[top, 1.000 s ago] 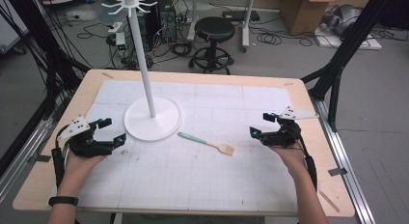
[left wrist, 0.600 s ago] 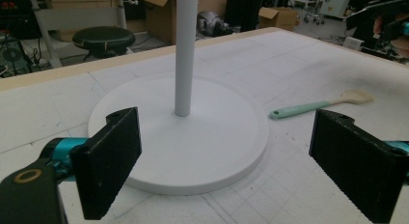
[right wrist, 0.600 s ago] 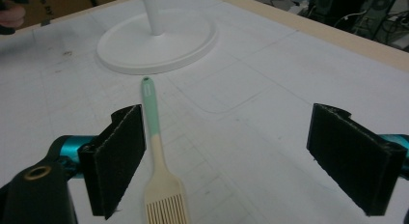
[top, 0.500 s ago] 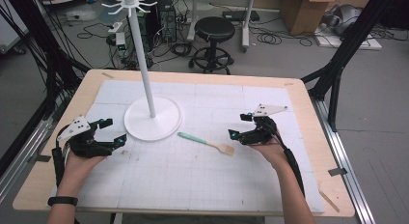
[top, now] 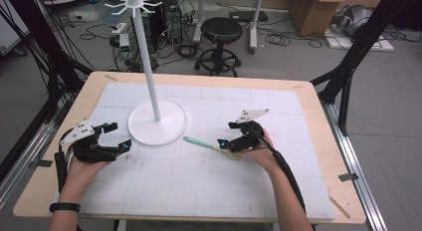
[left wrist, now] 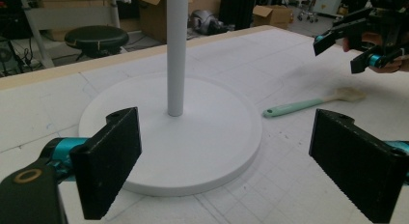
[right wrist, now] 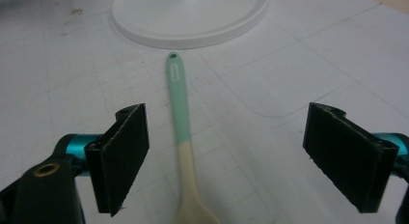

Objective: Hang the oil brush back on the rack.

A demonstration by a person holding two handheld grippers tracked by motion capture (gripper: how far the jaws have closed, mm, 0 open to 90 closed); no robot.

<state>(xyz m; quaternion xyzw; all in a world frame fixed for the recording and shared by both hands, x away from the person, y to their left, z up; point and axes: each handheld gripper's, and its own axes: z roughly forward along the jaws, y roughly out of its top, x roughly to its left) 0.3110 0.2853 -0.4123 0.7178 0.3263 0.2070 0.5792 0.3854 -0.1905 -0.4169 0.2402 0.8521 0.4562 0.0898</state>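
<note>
On the table [top: 308,99] lies a mat [top: 278,191], and on the mat's far left part stands a stand [top: 158,122]. A spoon [top: 201,143] lies just right of the stand's base, handle end toward it. The right gripper [top: 228,135] sits over the spoon's bowl end, its fingers [right wrist: 123,154] on either side. The left gripper [top: 117,135] sits at the base's left edge. Beyond the table stands a stool [top: 219,29].

My overhead camera looks forward and down on the whole table [top: 308,99]. The camera on my left gripper sits low, close to the white stand [left wrist: 176,55], facing across its base. My right one looks down toward that base [right wrist: 193,21], closer still.
</note>
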